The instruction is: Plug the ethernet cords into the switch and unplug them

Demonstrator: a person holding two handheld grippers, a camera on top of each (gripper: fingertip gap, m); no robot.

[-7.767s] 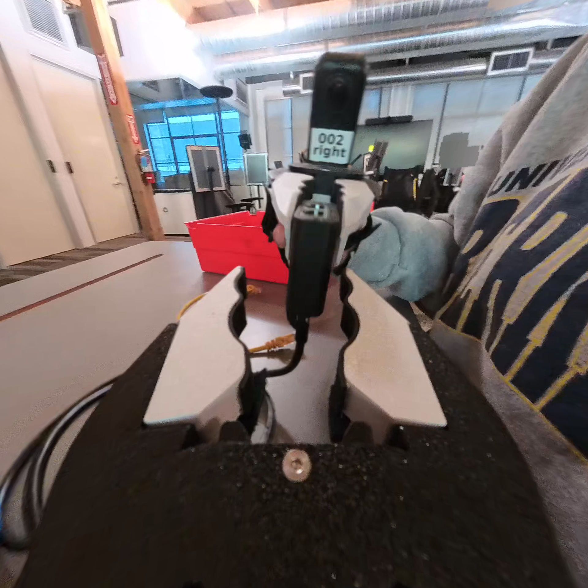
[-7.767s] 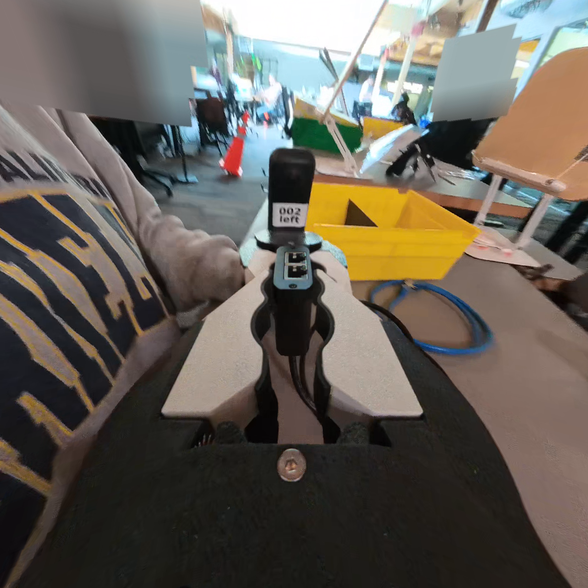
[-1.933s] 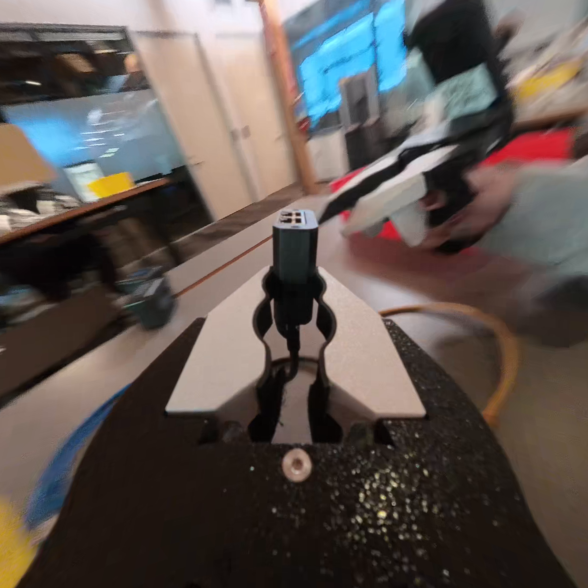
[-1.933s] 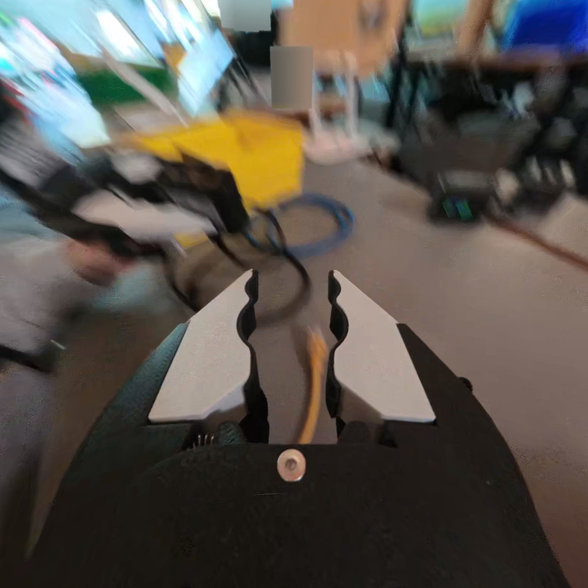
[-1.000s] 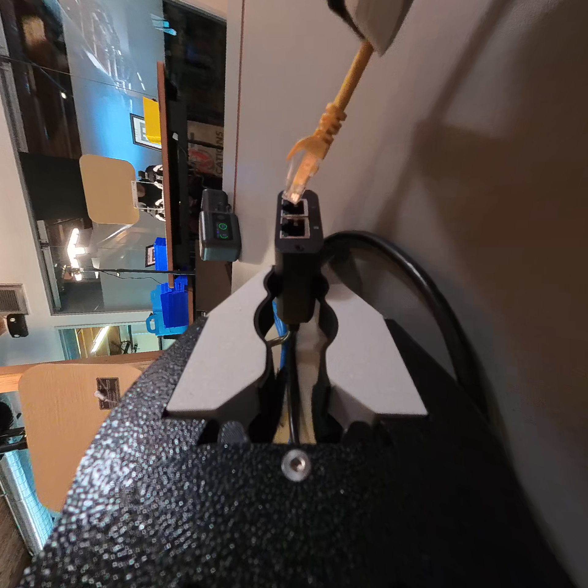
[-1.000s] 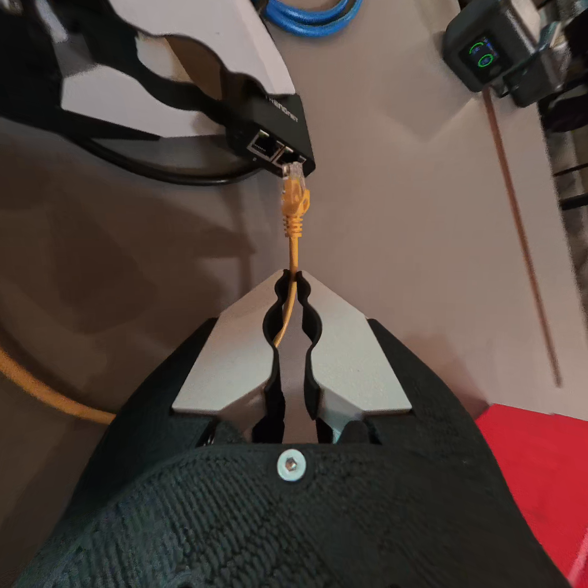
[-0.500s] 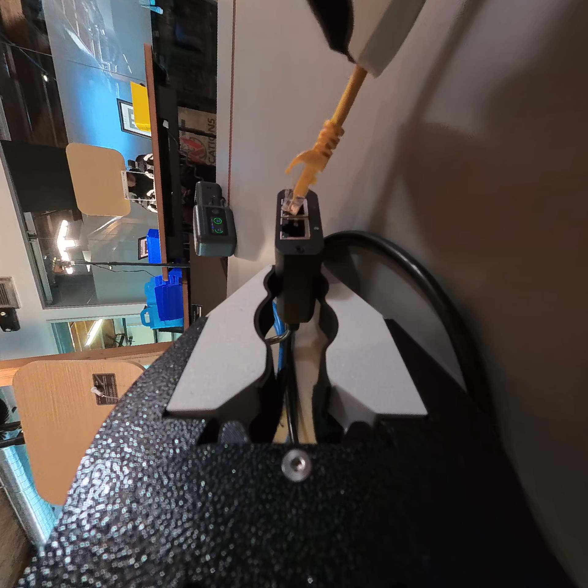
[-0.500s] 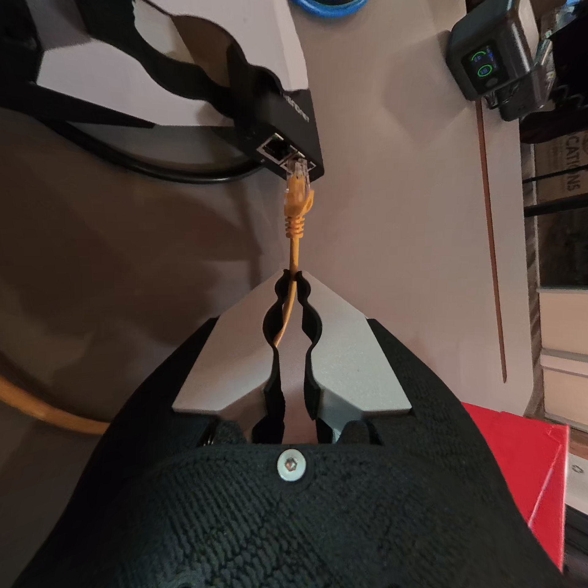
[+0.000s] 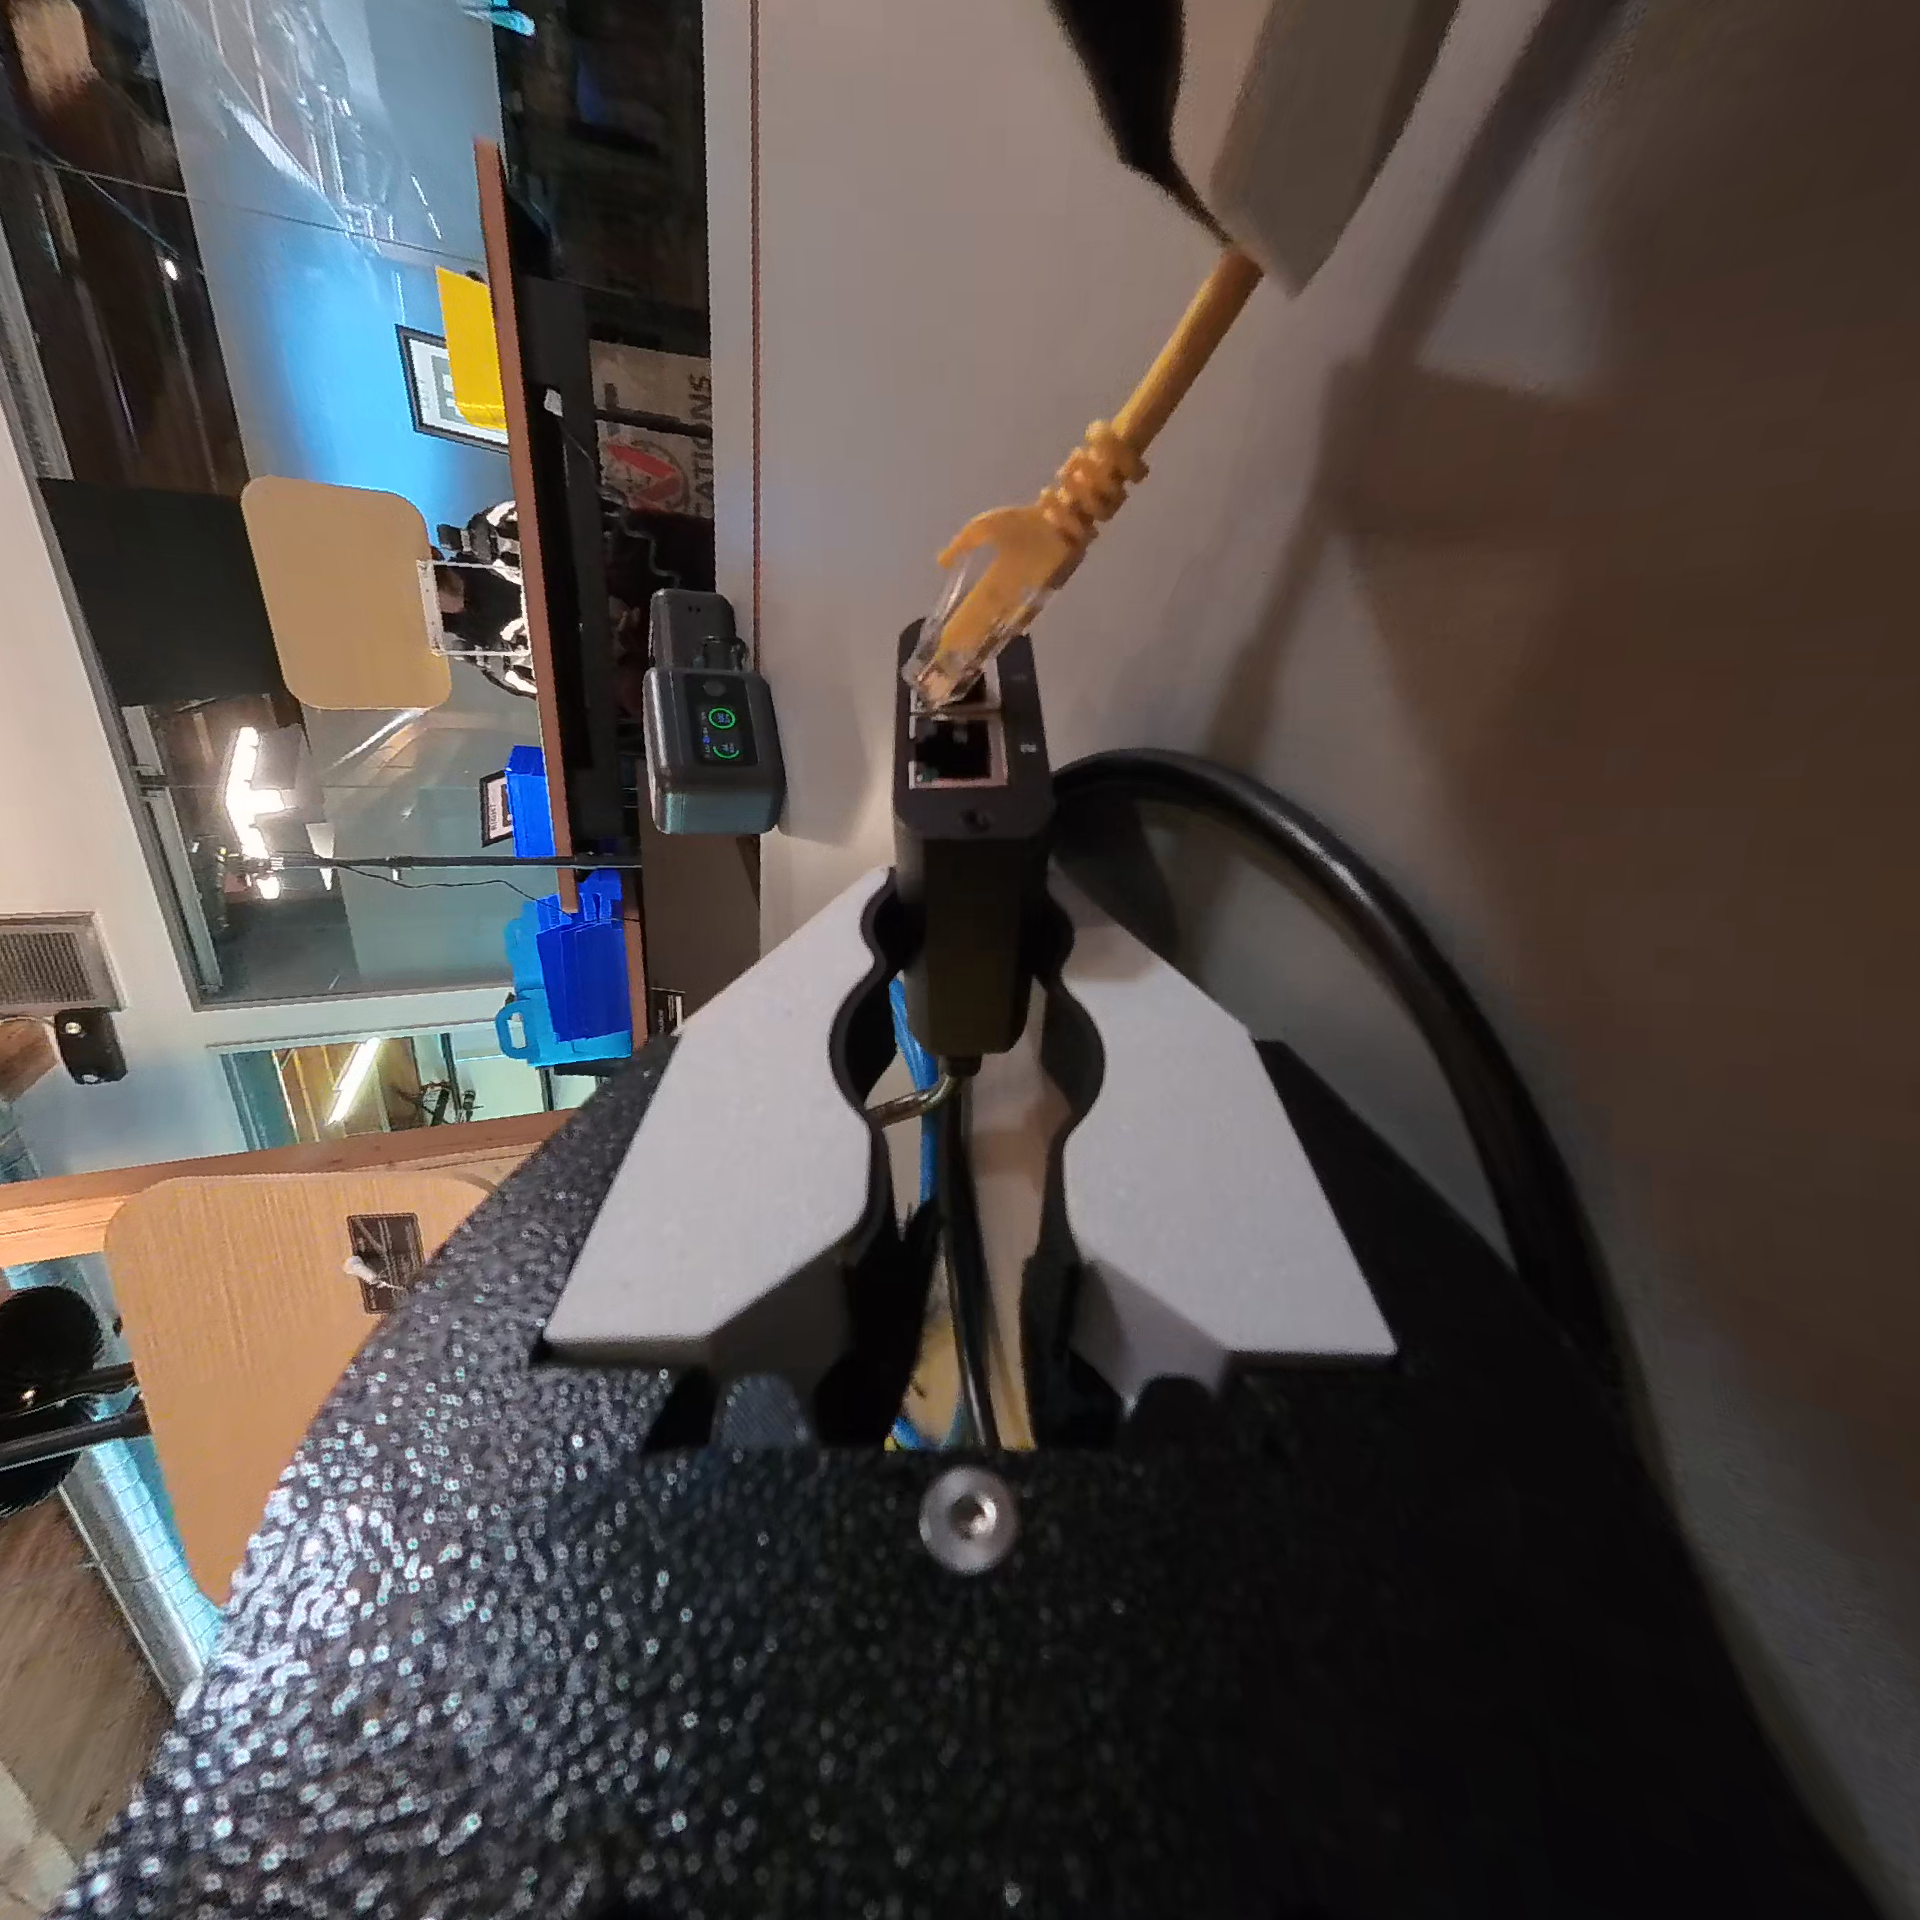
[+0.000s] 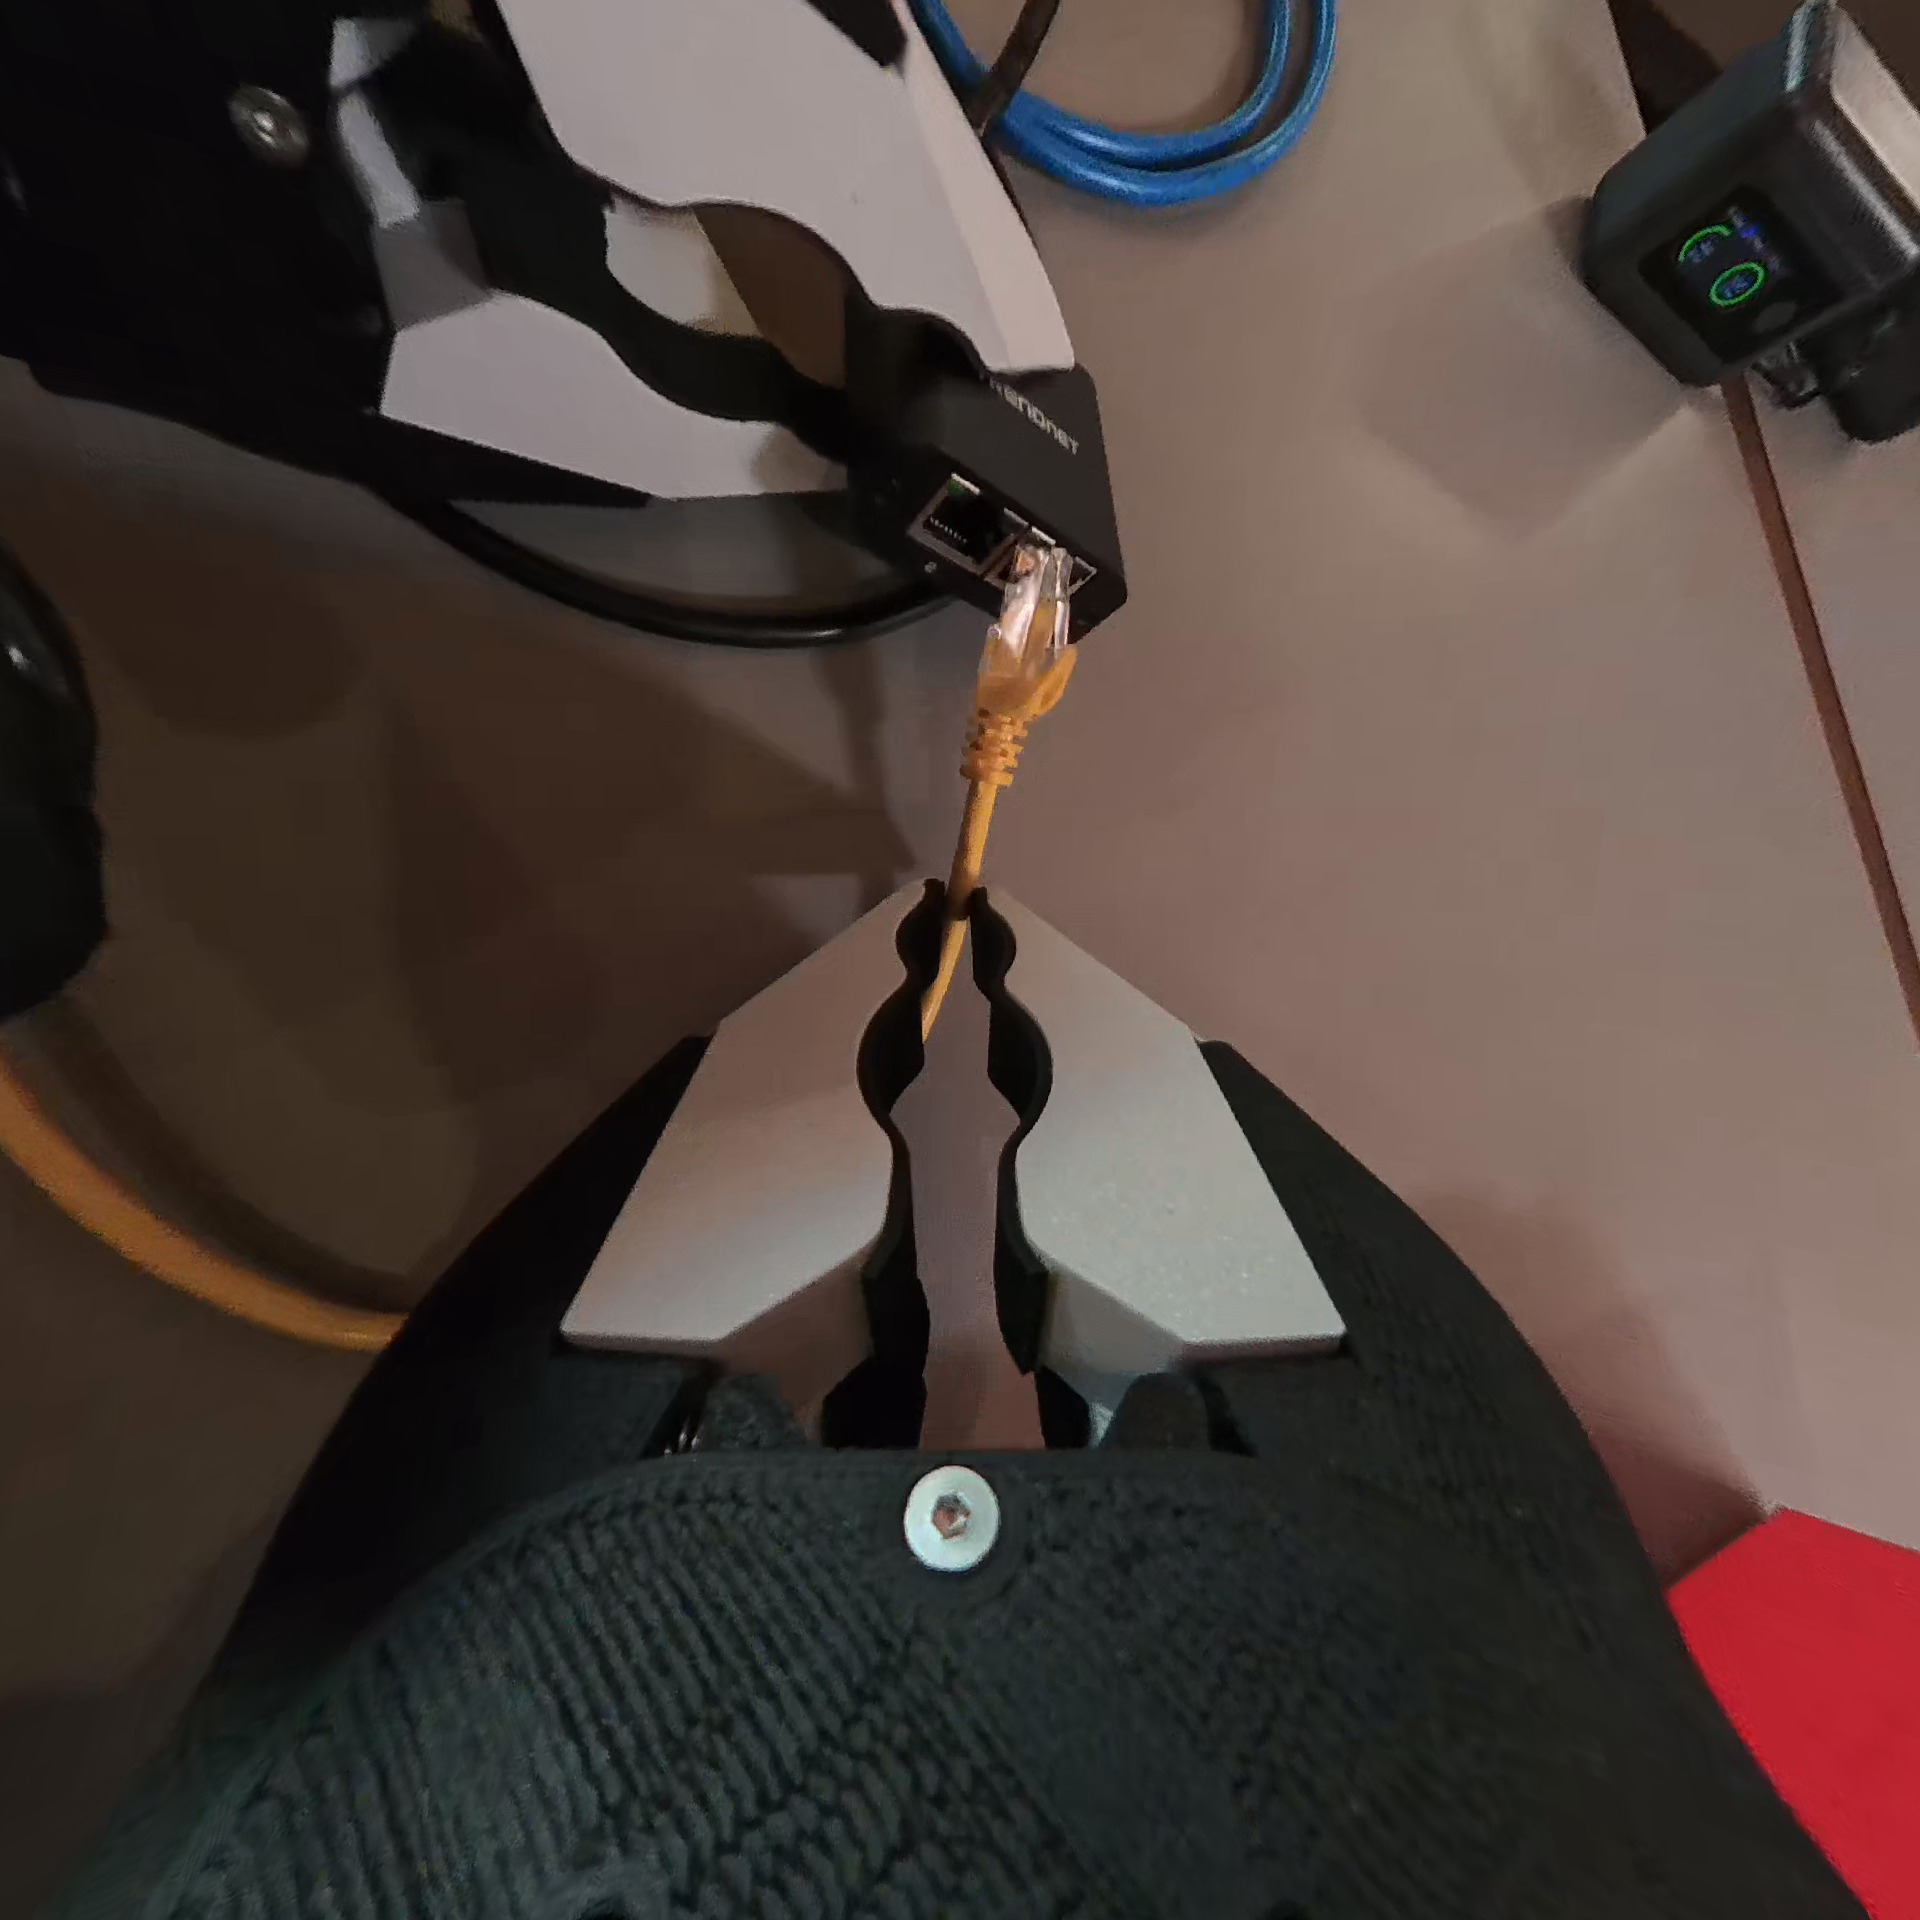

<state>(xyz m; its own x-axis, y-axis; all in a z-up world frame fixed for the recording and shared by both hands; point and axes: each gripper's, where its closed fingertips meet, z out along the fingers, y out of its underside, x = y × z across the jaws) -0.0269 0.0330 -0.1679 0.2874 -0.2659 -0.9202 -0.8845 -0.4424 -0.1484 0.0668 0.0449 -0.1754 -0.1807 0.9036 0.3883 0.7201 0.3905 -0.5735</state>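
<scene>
My left gripper is shut on a small black switch and holds it off the grey table with its two ports facing away. The switch also shows in the right wrist view. My right gripper is shut on a yellow ethernet cord a little behind its plug. The clear plug sits tilted at the mouth of the far port, not seated. The near port is empty. The right gripper's grey fingers show at the top of the left wrist view.
A coiled blue ethernet cord lies on the table behind the left gripper. A thick black cable loops beside the switch. A small grey device with a lit screen sits at the table's edge. A red object lies near right.
The plug has stayed at the mouth of the far port and now sits more tilted there. Both grippers have shifted slightly and stayed shut.
</scene>
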